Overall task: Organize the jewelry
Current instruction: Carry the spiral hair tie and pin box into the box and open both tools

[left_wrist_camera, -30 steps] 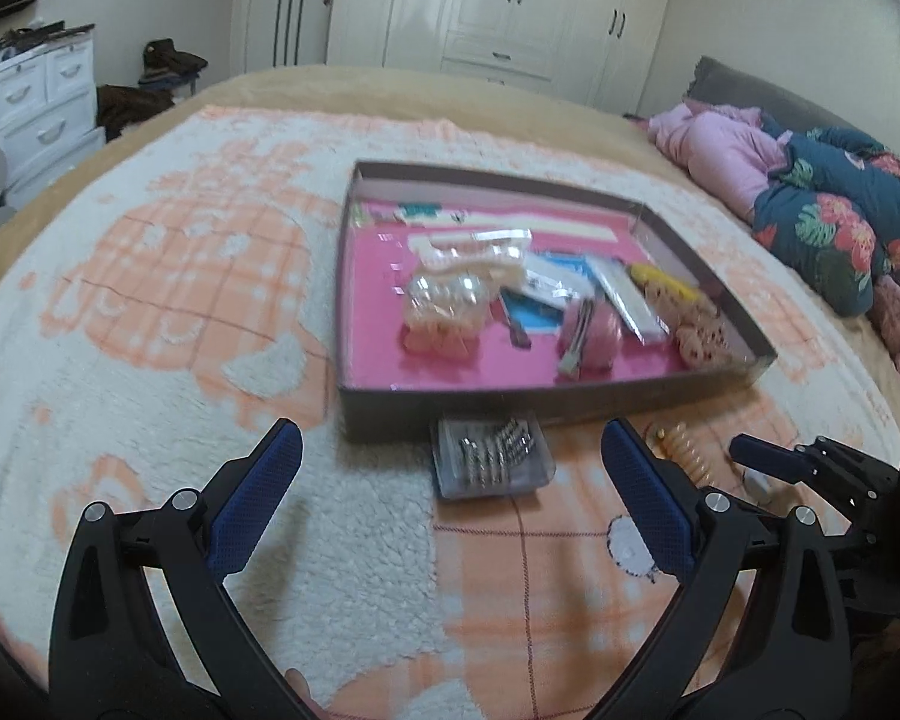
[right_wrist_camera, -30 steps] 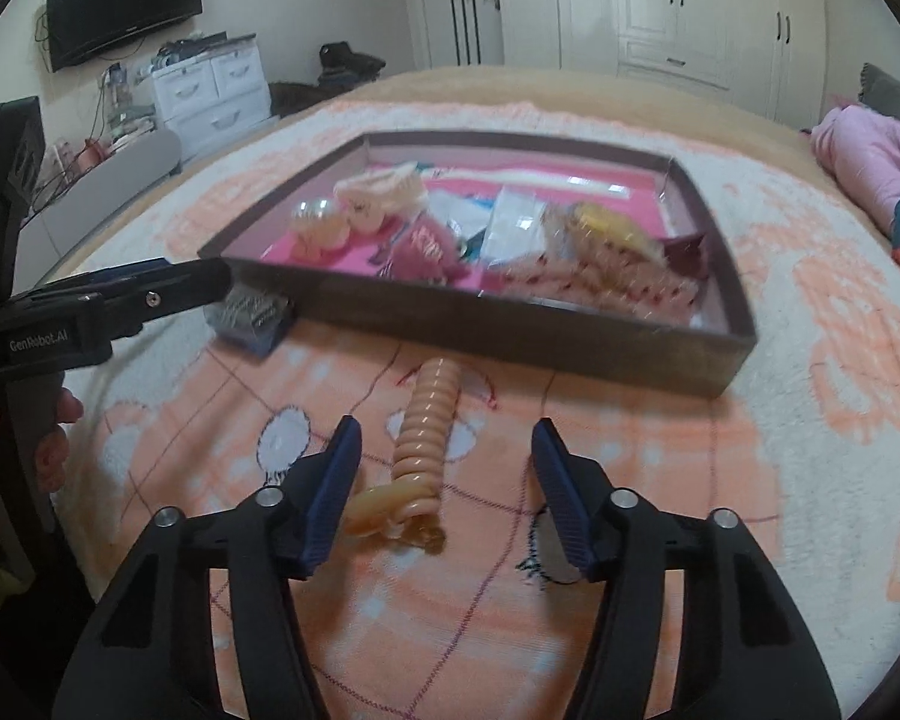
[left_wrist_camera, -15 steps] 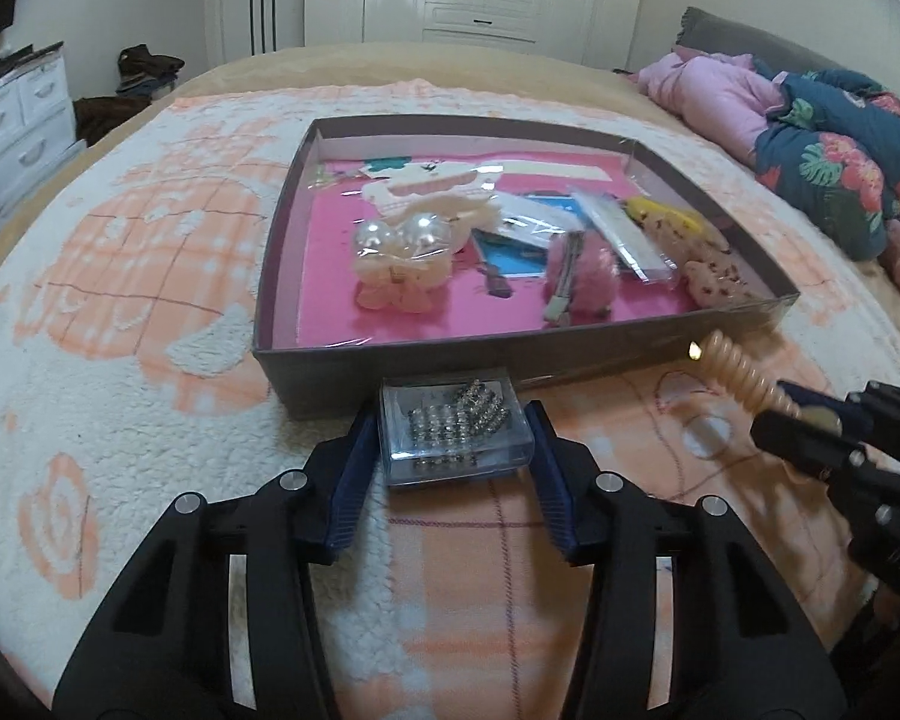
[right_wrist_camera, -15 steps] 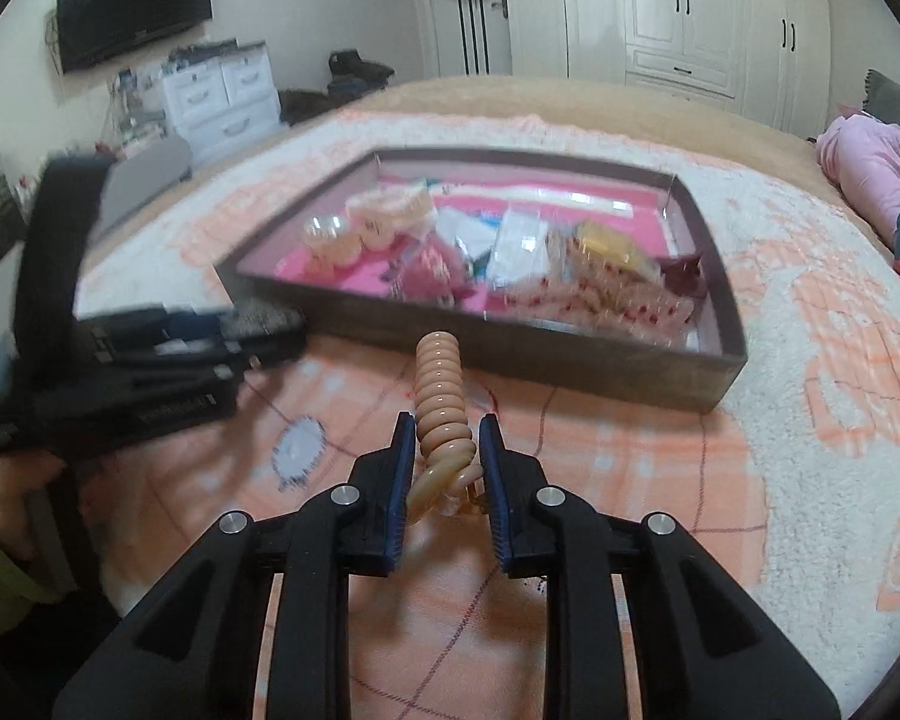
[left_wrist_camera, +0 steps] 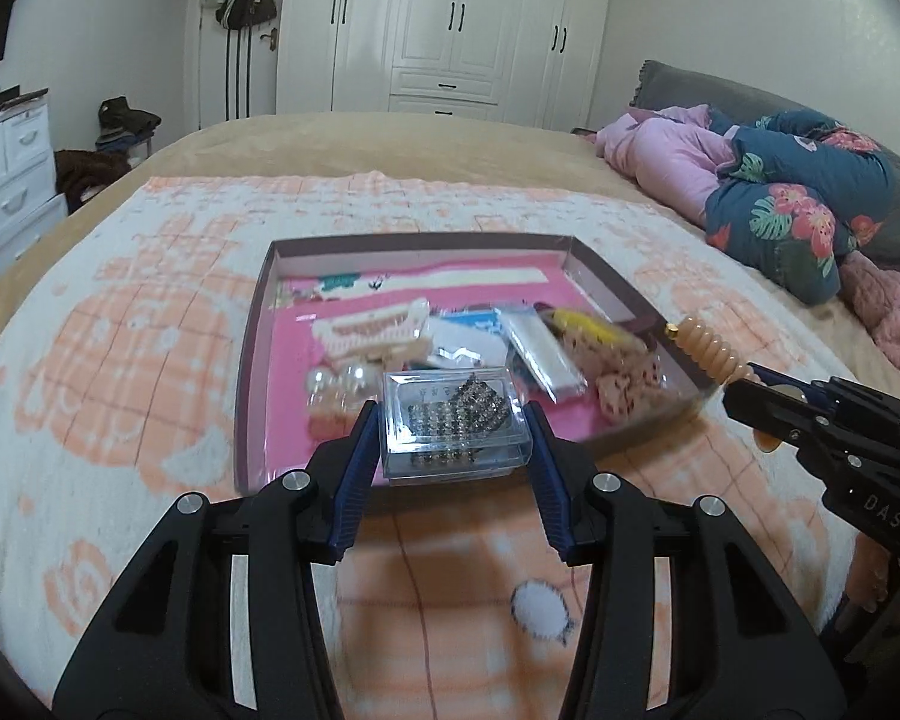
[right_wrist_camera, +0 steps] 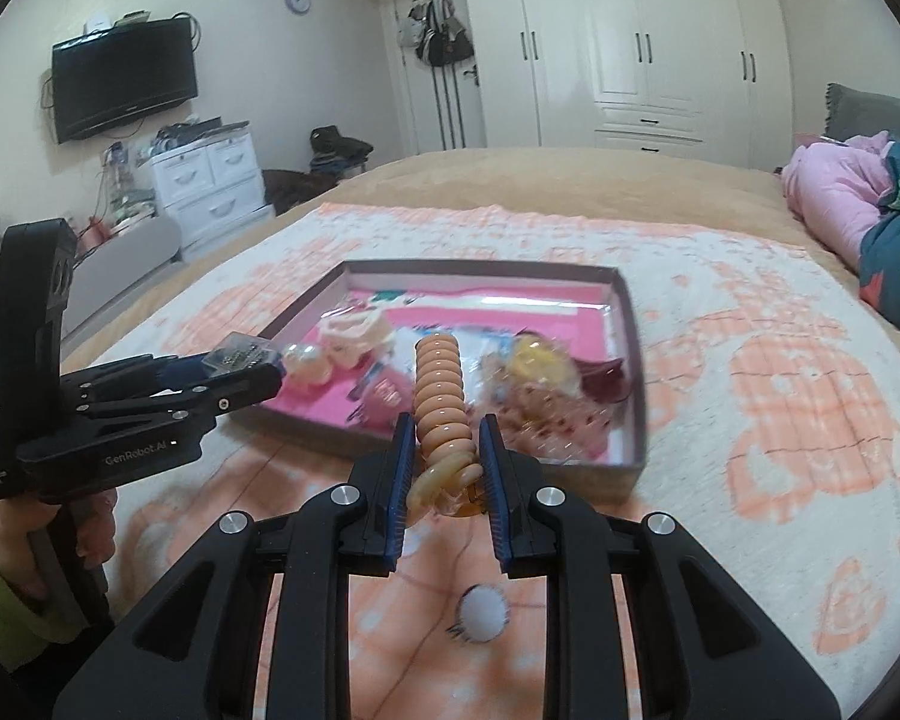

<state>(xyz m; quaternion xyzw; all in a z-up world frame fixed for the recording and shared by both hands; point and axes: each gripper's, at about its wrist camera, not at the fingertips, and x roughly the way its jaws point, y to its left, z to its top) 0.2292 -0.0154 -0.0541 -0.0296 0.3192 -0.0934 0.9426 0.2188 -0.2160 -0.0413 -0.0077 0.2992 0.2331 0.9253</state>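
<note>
My left gripper [left_wrist_camera: 453, 420] is shut on a clear plastic box of rhinestone jewelry [left_wrist_camera: 453, 420], held in the air over the near edge of the brown tray [left_wrist_camera: 251, 360]. The tray has a pink floor and holds hair clips, pearl pieces and small packets. My right gripper [right_wrist_camera: 445, 450] is shut on a peach ribbed hair clip [right_wrist_camera: 441, 396], which sticks up toward the tray [right_wrist_camera: 633, 360]. The same clip [left_wrist_camera: 705, 354] and the right gripper's black body show at the right of the left wrist view. The left gripper [right_wrist_camera: 240, 369] shows at the left of the right wrist view.
Everything lies on a bed with a white and orange fleece blanket [left_wrist_camera: 120, 360]. Pink and floral bedding [left_wrist_camera: 780, 198] is piled at the right. White wardrobes [left_wrist_camera: 450, 24], a drawer unit [right_wrist_camera: 210, 180] and a wall television [right_wrist_camera: 123, 78] stand beyond. A hand in a green sleeve [right_wrist_camera: 6, 570] grips the left tool.
Both grippers closed, the left on the clear box and the right on the peach clip, and lifted them off the blanket toward the tray.
</note>
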